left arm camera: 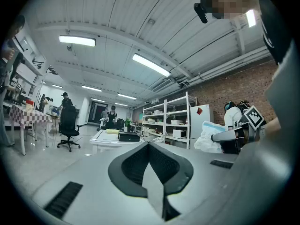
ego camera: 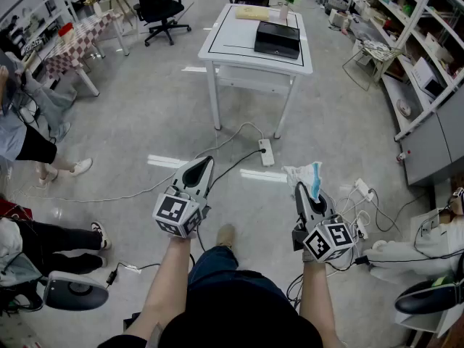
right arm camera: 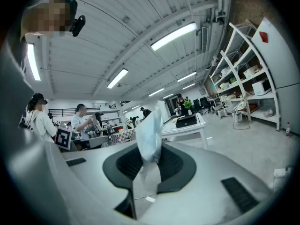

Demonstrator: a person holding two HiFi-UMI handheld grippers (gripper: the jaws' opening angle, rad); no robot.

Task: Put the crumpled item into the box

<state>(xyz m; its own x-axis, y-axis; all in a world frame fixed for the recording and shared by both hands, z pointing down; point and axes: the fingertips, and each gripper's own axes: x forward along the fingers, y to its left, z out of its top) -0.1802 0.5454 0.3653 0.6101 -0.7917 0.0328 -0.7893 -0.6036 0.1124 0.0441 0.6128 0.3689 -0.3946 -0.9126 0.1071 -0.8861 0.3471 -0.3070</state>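
Observation:
A crumpled white and blue item [ego camera: 309,175] sticks up from my right gripper [ego camera: 301,188], which is shut on it and held over the floor. In the right gripper view the crumpled item [right arm camera: 150,134] stands between the jaws of that gripper [right arm camera: 149,165]. My left gripper [ego camera: 205,162] is level beside it, shut and empty; its tips meet in the left gripper view [left arm camera: 149,146]. The black box [ego camera: 278,38] lies on a white table [ego camera: 228,38] well ahead of both grippers. It also shows far off as the box [left arm camera: 128,136] and as the box [right arm camera: 186,121].
A power strip [ego camera: 266,151] and cables lie on the floor between me and the table. A black office chair [ego camera: 161,9] stands at the back left and a checkered table [ego camera: 76,42] further left. Shelving [ego camera: 428,42] runs along the right. People [ego camera: 29,122] stand at the left.

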